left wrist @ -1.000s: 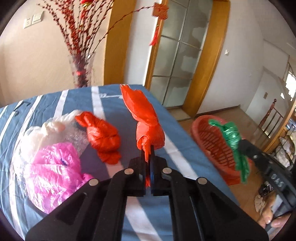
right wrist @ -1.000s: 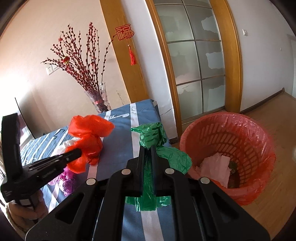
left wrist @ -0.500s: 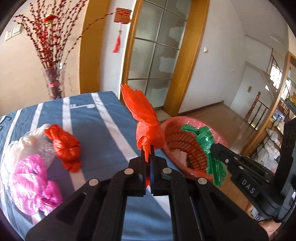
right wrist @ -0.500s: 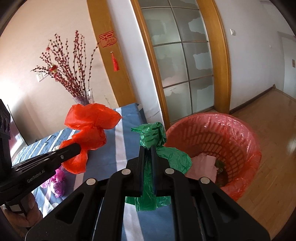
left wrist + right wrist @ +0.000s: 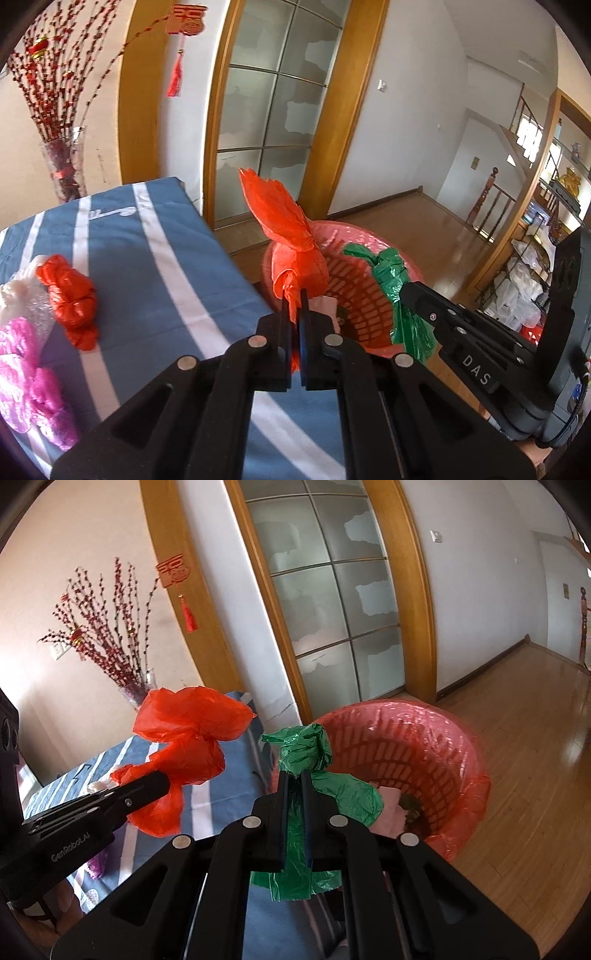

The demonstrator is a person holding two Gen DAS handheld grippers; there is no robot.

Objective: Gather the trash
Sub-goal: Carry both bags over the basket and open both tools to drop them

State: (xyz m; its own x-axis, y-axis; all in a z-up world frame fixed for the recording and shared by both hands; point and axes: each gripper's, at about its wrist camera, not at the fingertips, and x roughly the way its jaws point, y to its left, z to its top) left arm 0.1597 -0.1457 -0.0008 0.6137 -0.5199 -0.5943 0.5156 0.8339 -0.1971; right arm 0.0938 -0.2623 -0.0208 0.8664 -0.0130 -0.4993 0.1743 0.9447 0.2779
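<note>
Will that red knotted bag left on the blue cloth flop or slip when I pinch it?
The red knotted bag is crumpled thin film, so it probably sags and weighs little. Its knot should give grip; smooth plastic may slip. Likely won't roll.

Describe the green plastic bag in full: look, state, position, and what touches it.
The green plastic bag is thin, glossy, crinkled film, knotted into a wad on top with loose tails hanging below. The right gripper is shut on its neck, holding it in the air beside the red basket. Nothing else touches it.
</note>
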